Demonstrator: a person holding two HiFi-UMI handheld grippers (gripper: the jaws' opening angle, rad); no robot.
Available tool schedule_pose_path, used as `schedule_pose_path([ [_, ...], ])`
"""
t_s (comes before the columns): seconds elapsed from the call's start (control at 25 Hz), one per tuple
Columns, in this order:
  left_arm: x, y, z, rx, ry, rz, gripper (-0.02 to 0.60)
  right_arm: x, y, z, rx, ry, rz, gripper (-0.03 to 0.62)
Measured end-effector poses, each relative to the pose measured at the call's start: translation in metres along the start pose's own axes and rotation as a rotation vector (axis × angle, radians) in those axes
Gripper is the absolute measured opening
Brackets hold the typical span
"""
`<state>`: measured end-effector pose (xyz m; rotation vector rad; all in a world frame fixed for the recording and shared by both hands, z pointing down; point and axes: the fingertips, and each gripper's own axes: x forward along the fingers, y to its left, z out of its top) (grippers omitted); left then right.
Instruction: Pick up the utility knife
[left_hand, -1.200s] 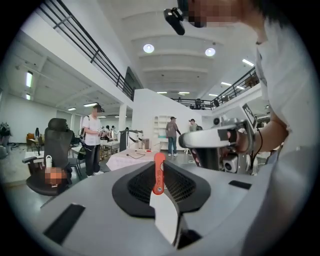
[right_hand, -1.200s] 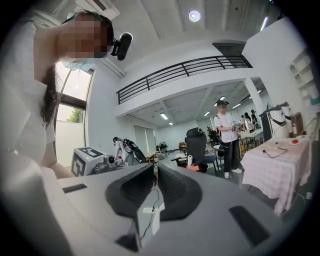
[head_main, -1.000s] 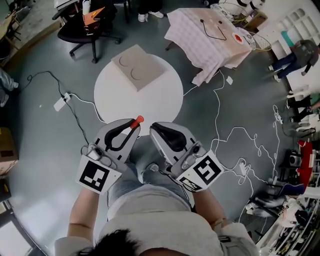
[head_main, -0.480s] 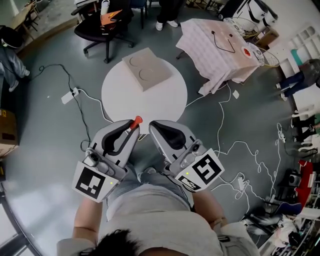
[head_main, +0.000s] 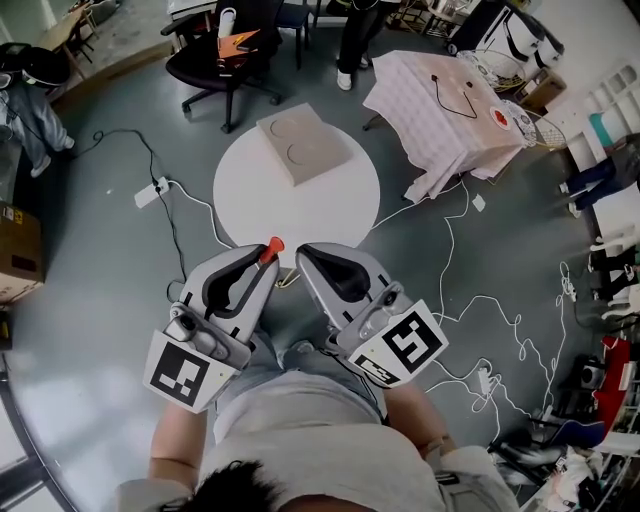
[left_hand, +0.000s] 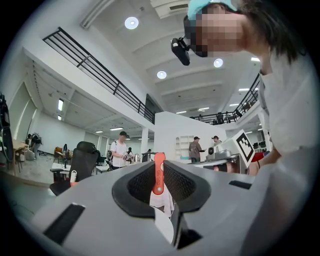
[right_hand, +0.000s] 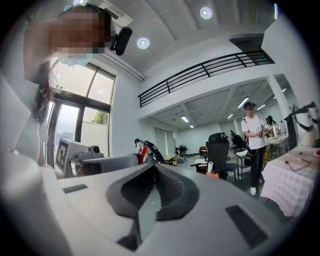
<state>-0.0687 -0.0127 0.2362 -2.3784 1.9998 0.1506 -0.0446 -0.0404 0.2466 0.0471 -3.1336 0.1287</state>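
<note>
The left tongs (head_main: 264, 259) are seen clamped on the orange utility knife (left_hand: 159, 173), held by the body, well apart from the round white tabletop (head_main: 335, 205). The right tongs (right_hand: 152, 169) are pressed together, empty. A firm, level squeeze is called for.

Utility knife (head_main: 270, 246) in left tool (head_main: 258, 264), right tool (head_main: 306, 258) beside — round table (head_main: 250, 200) ahead, board (head_main: 303, 148) on it.

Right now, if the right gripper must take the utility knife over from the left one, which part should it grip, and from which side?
Probably grip the utility knife by its orange end, which sticks out past the fingers of the left gripper; the rest sits clamped between them. Come from its right, where the right gripper is close by, fingers shut, so open them first.
</note>
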Motion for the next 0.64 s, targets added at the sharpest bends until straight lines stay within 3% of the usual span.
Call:
schedule_pose_path([
  [0.64, -0.006, -0.016, 0.004, 0.014, -0.009, -0.016, 0.057, -0.01, 0.013, 0.002, -0.01, -0.002, 0.01, 0.011],
])
